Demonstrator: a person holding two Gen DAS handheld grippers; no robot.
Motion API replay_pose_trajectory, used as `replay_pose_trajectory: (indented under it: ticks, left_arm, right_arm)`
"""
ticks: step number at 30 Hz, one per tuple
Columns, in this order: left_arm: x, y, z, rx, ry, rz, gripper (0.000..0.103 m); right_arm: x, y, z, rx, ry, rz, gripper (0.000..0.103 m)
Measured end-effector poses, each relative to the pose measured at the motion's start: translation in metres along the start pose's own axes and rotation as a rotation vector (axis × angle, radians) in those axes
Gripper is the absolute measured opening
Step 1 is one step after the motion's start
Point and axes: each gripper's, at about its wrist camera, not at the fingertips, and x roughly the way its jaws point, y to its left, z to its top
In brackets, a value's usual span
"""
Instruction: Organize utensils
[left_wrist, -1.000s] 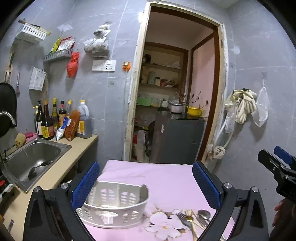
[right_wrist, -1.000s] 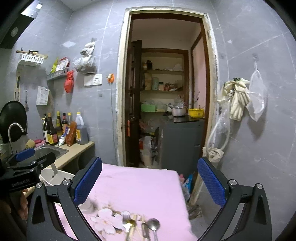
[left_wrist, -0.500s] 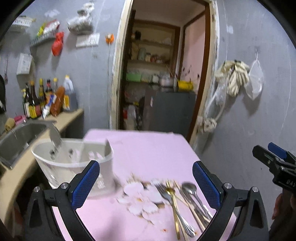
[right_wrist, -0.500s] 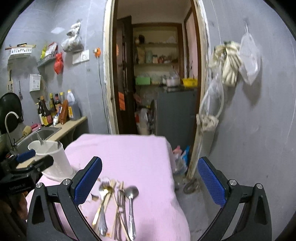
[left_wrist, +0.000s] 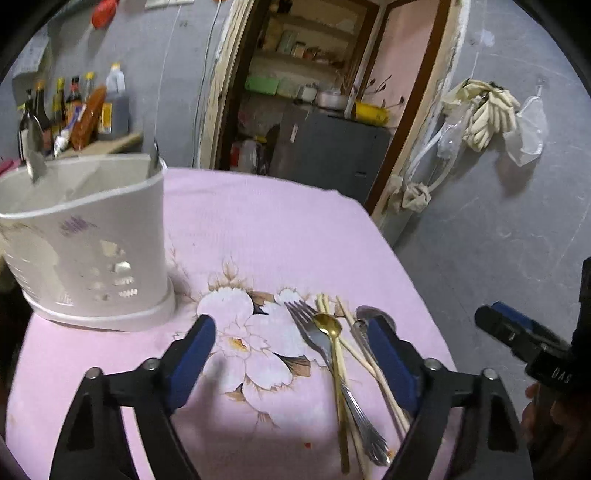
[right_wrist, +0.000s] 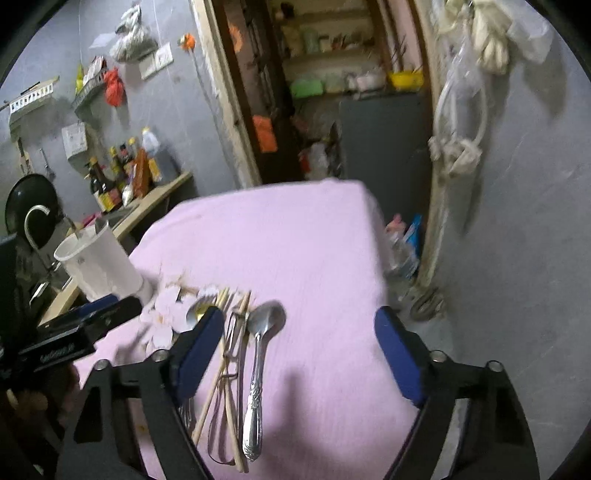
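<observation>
Utensils lie bunched on the pink floral cloth (left_wrist: 258, 236): a steel fork (left_wrist: 314, 336), gold spoon (left_wrist: 328, 325), chopsticks (left_wrist: 354, 350) and a silver spoon (right_wrist: 258, 354), well apart from the white holder (left_wrist: 92, 240) at the cloth's left. The left gripper (left_wrist: 291, 354) hangs over the printed flower, jaws closing on nothing, fork and gold spoon between them but untouched. The right gripper (right_wrist: 299, 350) is closing too, empty above the silver spoon. Only the right wrist view shows that spoon's ornate handle and a wire whisk (right_wrist: 232, 343); only the left shows the holder's perforations.
</observation>
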Motion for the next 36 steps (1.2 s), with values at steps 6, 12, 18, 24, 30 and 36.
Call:
replay_pose_trajectory:
  ticks: [6,12,18,24,30,36]
  left_arm:
    - [0.031,0.008,0.001,-0.039,0.066,-0.016,0.057]
    - [0.057,0.017,-0.004,-0.113,0.162,-0.087,0.039]
    - [0.071,0.021,-0.006,-0.190,0.240,-0.177,0.024]
    - [0.087,0.033,-0.001,-0.317,0.275,-0.235,0.020]
    - [0.096,0.030,0.001,-0.335,0.312,-0.268,0.020]
    - [0.103,0.029,0.003,-0.353,0.355,-0.303,0.020]
  right_arm:
    - [0.054,0.000,-0.017,0.040,0.154,0.118,0.037]
    - [0.082,0.003,-0.029,0.063,0.226,0.189,0.033]
    - [0.102,0.006,-0.030,0.097,0.278,0.249,0.025]
    - [0.120,0.007,-0.027,0.143,0.309,0.307,0.024]
    - [0.129,0.012,-0.020,0.140,0.327,0.315,0.023]
    - [0.133,0.007,-0.016,0.201,0.328,0.319,0.013]
